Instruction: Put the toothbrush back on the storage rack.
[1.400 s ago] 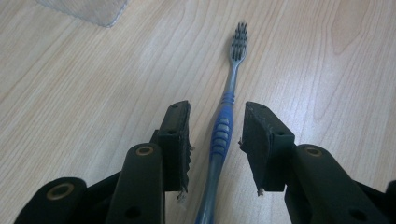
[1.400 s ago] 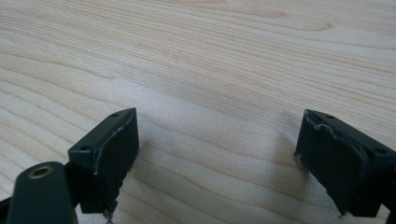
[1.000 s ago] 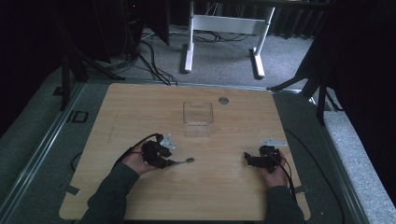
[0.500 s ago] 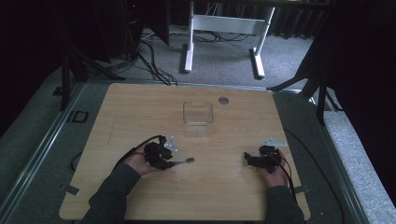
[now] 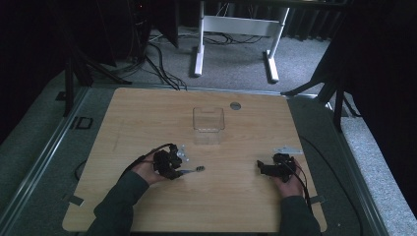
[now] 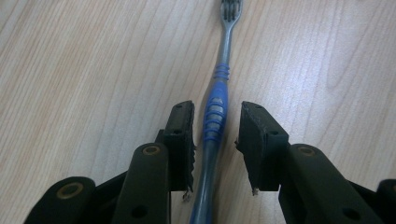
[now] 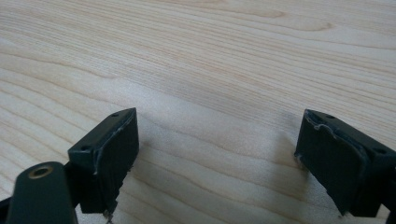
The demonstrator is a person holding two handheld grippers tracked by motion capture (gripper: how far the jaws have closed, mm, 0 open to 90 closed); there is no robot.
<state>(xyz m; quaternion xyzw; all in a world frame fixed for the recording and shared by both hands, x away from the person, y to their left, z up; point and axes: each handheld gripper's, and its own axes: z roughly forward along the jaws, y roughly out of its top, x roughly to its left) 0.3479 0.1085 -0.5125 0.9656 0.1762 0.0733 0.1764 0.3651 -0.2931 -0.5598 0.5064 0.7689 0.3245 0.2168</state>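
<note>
The left hand-held gripper point(image 6: 215, 140) sits low over the bench point(image 5: 147, 123) with its two black jaws parted, straddling the handle of a toothbrush point(image 6: 219, 93) without clearly touching it; the brush lies flat on the wood, its blue ribbed grip between the jaws, its grey neck and bristled head pointing away. The right hand-held gripper point(image 7: 217, 158) is released, jaws spread wide above bare, pale, grained wood, well apart from the brush; farther back on the bench stand a clear square container point(image 5: 208, 119) and a small grey disc point(image 5: 235, 105).
</note>
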